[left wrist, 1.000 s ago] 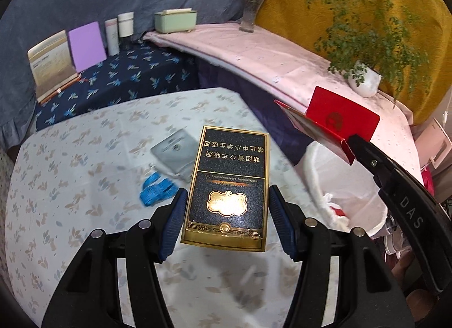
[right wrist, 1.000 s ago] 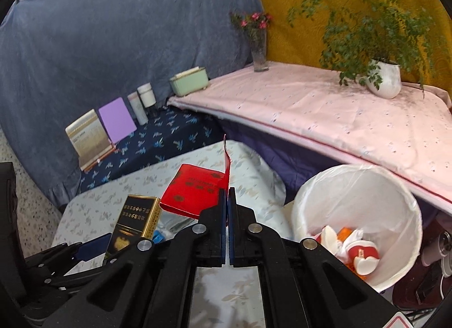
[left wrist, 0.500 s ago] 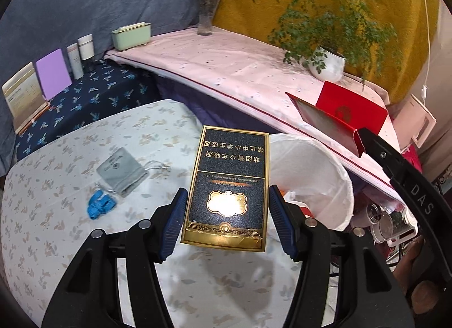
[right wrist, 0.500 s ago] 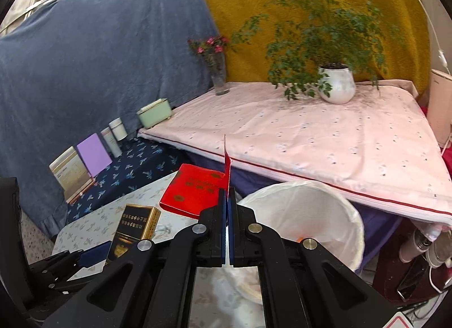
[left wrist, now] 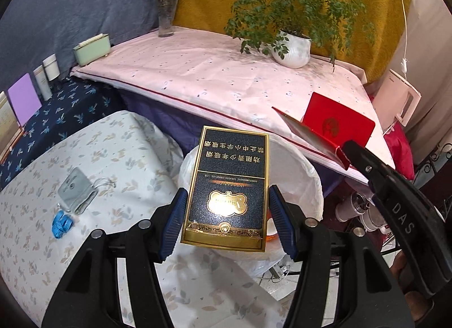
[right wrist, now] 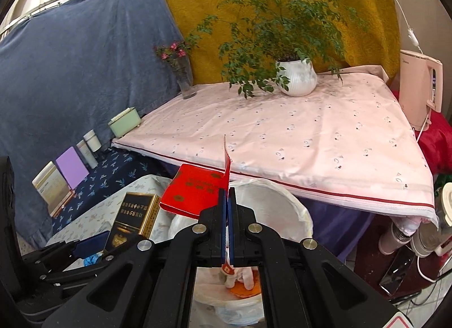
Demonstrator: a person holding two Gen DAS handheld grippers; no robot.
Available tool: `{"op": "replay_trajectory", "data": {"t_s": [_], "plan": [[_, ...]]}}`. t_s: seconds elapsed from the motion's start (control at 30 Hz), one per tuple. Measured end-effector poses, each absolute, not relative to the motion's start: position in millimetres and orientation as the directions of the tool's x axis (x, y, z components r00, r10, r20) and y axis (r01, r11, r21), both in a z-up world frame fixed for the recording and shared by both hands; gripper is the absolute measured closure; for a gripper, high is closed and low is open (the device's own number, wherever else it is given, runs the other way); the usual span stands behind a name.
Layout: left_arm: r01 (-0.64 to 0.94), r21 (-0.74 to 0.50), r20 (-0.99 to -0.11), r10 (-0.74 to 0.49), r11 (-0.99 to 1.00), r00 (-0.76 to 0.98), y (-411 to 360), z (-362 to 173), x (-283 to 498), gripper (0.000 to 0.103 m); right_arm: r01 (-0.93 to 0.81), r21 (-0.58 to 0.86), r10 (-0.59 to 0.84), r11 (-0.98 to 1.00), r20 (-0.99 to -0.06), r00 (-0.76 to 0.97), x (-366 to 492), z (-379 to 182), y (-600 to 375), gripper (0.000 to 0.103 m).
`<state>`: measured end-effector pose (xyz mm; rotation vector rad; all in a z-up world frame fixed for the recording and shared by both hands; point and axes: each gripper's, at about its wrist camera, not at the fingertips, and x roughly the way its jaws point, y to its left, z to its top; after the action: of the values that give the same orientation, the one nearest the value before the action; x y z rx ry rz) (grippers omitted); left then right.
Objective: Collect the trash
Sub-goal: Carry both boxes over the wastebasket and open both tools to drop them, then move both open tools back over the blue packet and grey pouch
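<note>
My left gripper (left wrist: 226, 215) is shut on a black and gold cigarette box (left wrist: 227, 189) and holds it above the white-lined trash bin (left wrist: 305, 175). My right gripper (right wrist: 227, 198) is shut on the flap of an open red box (right wrist: 195, 189), which hangs over the bin's (right wrist: 285, 198) near rim. The red box (left wrist: 336, 124) shows in the left wrist view at the right, with the right gripper below it. The black and gold box (right wrist: 132, 215) shows in the right wrist view at the left. Trash lies at the bin's bottom (right wrist: 240, 285).
A floral-cloth table (left wrist: 42, 237) carries a grey pouch (left wrist: 76, 189) and a blue crumpled scrap (left wrist: 60, 223). A pink-covered surface (right wrist: 282, 136) behind the bin holds a potted plant (right wrist: 296, 76), a flower vase (right wrist: 183, 79) and a green box (right wrist: 124, 122). A pink kettle (right wrist: 418, 88) stands right.
Both grippers have swung right, away from the table, with their boxes. The bin now lies directly under the black and gold box and the red box.
</note>
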<state>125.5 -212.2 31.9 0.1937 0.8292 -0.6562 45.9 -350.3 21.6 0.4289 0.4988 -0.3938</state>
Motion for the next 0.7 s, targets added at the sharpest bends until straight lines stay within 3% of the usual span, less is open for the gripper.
{"op": "replay_trajectory", "data": {"t_s": [0.1,0.17,0.23,0.53,0.7], "plan": [[0.616,-0.093,-0.736,-0.471,0.782,0.487,-222,29,129,0.046,0.467,0.298,-0.257,0.832,-0.539,0.802,46,17,-357,0.101],[0.601,-0.084,-0.732,-0.459,0.795,0.504,-224,29,133,0.032,0.468,0.302,-0.253,0.83,-0.545,0.8,49,14,-361,0.098],[0.58,-0.083,-0.724,-0.449,0.81,0.523,-222,30,136,0.028,0.475,0.309,-0.255,0.824,-0.547,0.797,51,12,-364,0.092],[0.53,-0.079,-0.73,-0.411,0.845,0.546,-198,26,152,0.027,0.468,0.298,-0.254,0.832,-0.545,0.799,56,14,-359,0.077],[0.513,-0.08,-0.73,-0.4,0.855,0.553,-186,26,156,0.027,0.454,0.288,-0.244,0.843,-0.547,0.801,60,16,-349,0.076]]}}
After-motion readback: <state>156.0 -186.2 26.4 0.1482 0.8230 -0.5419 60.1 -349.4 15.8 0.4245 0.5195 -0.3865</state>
